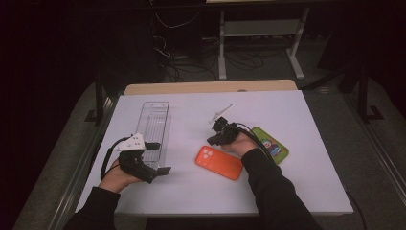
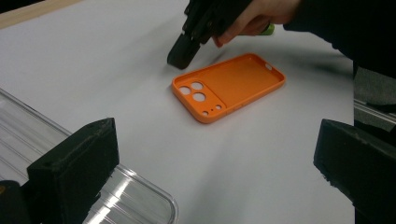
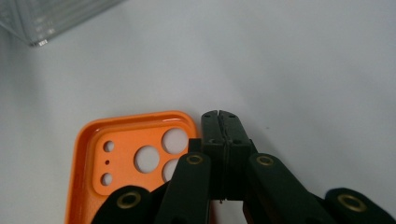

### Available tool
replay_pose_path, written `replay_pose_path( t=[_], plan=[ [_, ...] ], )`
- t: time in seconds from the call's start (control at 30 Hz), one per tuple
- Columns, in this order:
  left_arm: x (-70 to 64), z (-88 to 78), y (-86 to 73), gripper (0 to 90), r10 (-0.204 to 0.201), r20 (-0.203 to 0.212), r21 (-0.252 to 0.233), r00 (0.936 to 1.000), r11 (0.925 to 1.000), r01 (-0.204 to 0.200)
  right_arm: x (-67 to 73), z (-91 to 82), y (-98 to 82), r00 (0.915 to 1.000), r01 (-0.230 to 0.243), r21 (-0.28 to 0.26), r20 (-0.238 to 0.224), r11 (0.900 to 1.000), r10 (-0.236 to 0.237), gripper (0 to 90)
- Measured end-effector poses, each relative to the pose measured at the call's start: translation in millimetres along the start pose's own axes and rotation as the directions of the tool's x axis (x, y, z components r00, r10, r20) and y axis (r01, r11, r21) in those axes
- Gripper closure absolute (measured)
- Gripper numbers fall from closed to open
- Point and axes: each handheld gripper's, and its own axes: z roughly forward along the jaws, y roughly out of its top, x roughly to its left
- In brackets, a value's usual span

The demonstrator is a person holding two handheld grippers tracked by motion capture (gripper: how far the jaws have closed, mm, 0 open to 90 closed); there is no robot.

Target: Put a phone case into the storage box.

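Across the middle of the high view spreads the white surface [image 1: 297, 158], the largest thing we work on. At its upper left lies a clear plastic tray [image 1: 155, 127], long and ribbed, with nothing in it that we can make out. Right of centre, partly under our right forearm, sits a green phone case [image 1: 275, 146] bearing a small cartoon print; any lettering on it is too small for us to read.

At the centre, flat on the surface with its hollow side up and its camera cut-outs toward the upper left, lies the orange phone case [image 1: 219, 162]. We judge this to be the thing in hand, and the step to be the approach before a grasp.

Our right claw [image 1: 216, 139] stands just beside the camera end of the orange case, its jaws pressed together on nothing; in the right gripper view they sit just off the case's top corner [image 3: 135, 154]. Our left claw [image 1: 160, 158] waits at the lower left with jaws spread wide, near the end of the tray.

Next, we think, the right claw must part its jaws and straddle the thin rim, since a closed claw can only nudge. We find no brand or readable writing on the case or tray.
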Motion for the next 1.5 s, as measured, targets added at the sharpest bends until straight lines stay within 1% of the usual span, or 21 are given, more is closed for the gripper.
replay_pose_path(
  t=[0.2, 0.23, 0.27, 0.3, 0.33, 0.4, 0.43, 0.47, 0.5, 0.6, 0.7, 0.73, 0.77, 0.8, 0.87, 0.97, 1.03, 1.1, 1.23, 1.3, 1.5],
  plan=[
    [0.2, 0.6, -0.4, 0.0, -0.001, 0.001, 0.002, 1.0000, 1.0000, 0.001, -0.7, -32.8, -8.2, 0.9993, -0.036, -0.088, 0.003, 0.995, 0.037, 68.6],
    [0.2, 0.6, -0.4, 0.0, -0.001, 0.001, 0.002, 1.0000, 1.0000, 0.001, -0.7, -32.8, -8.2, 0.9993, -0.036, -0.088, 0.003, 0.995, 0.037, 68.6],
    [-0.3, 0.7, -0.1, 0.0, 0.001, 0.000, 0.005, 1.0000, 1.0000, -0.001, -1.3, -41.5, -14.6, 0.9986, -0.052, -0.117, 0.002, 0.992, 0.053, 63.4],
    [0.4, 0.5, -0.2, 0.0, 0.015, 0.000, 0.013, 0.9999, 0.9998, -0.015, -1.3, -41.5, -14.6, 0.9986, -0.052, -0.117, 0.002, 0.992, 0.053, 63.4],
    [0.2, 0.2, 0.4, 0.0, 0.021, 0.000, 0.027, 0.9998, 0.9994, -0.021, -0.1, -48.8, -21.2, 0.9976, -0.068, -0.136, 0.004, 0.988, 0.070, 59.2],
    [-0.6, 0.2, 0.0, 0.0, 0.011, -0.001, 0.029, 0.9999, 0.9995, -0.011, 0.2, -51.8, -24.6, 0.9976, -0.066, -0.142, 0.012, 0.988, 0.068, 56.5],
    [-1.0, 0.4, -0.2, 0.0, 0.003, -0.001, 0.027, 1.0000, 0.9996, -0.003, 2.1, -58.3, -33.0, 0.9971, -0.064, -0.155, 0.031, 0.986, 0.069, 49.9],
    [-1.0, 0.4, -0.2, 0.0, 0.003, -0.001, 0.027, 1.0000, 0.9996, -0.003, 2.1, -58.3, -33.0, 0.9971, -0.064, -0.155, 0.031, 0.986, 0.069, 49.9],
    [-0.8, 0.5, -0.5, 0.0, 0.004, -0.001, 0.024, 1.0000, 0.9997, -0.004, 4.2, -62.3, -39.4, 0.9963, -0.070, -0.167, 0.038, 0.984, 0.077, 43.6],
    [-0.3, 0.5, -0.2, 0.0, 0.011, 0.000, 0.025, 0.9999, 0.9996, -0.011, 7.8, -69.2, -46.8, 0.9940, -0.064, -0.165, 0.077, 0.984, 0.078, 33.4],
    [-0.5, 1.0, -0.2, 0.0, 0.011, 0.003, 0.020, 0.9999, 0.9997, -0.011, 10.9, -75.2, -54.0, 0.9922, -0.075, -0.170, 0.086, 0.983, 0.090, 20.8],
    [-0.5, 1.0, -0.2, 0.0, 0.011, 0.003, 0.020, 0.9999, 0.9997, -0.011, 10.9, -75.2, -54.0, 0.9922, -0.075, -0.170, 0.086, 0.983, 0.090, 20.8],
    [-0.3, 1.2, -0.3, 0.0, 0.013, 0.005, 0.021, 0.9999, 0.9997, -0.013, 13.8, -78.7, -58.8, 0.9897, -0.073, -0.168, 0.109, 0.983, 0.092, 14.3],
    [-0.3, 1.2, -0.3, 0.0, 0.013, 0.005, 0.021, 0.9999, 0.9997, -0.013, 13.8, -78.7, -58.8, 0.9897, -0.073, -0.168, 0.109, 0.983, 0.092, 14.3],
    [-0.1, 1.4, -0.6, 0.0, 0.012, 0.006, 0.019, 0.9999, 0.9998, -0.012, 17.3, -85.3, -68.1, 0.9871, -0.061, -0.194, 0.134, 0.979, 0.088, 7.8],
    [0.2, 1.7, -0.5, 0.0, 0.018, 0.008, 0.021, 0.9998, 0.9996, -0.019, 19.2, -91.9, -77.8, 0.9886, -0.045, -0.224, 0.130, 0.974, 0.076, 0.0],
    [0.1, 1.8, -0.4, 0.0, 0.020, 0.008, 0.023, 0.9998, 0.9995, -0.020, 19.4, -93.9, -80.9, 0.9892, -0.030, -0.225, 0.133, 0.974, 0.061, 0.0],
    [0.0, 2.2, -0.4, 0.0, 0.023, 0.009, 0.024, 0.9997, 0.9995, -0.023, 23.6, -100.3, -90.1, 0.9883, -0.020, -0.251, 0.142, 0.968, 0.057, 0.0],
    [-1.4, 3.5, -0.5, 0.0, 0.005, 0.011, 0.019, 0.9999, 0.9998, -0.005, 26.5, -105.9, -97.9, 0.9858, -0.002, -0.268, 0.161, 0.964, 0.047, 0.0],
    [-1.5, 3.5, -0.6, 0.0, 0.005, 0.011, 0.015, 0.9999, 0.9999, -0.005, 29.4, -111.7, -105.5, 0.9845, -0.007, -0.292, 0.166, 0.956, 0.058, 0.0],
    [-0.9, 3.1, -0.3, 0.0, 0.011, 0.007, 0.015, 0.9999, 0.9998, -0.011, 32.5, -119.5, -123.3, 0.9823, -0.024, -0.319, 0.168, 0.947, 0.082, 0.0]
  ],
)
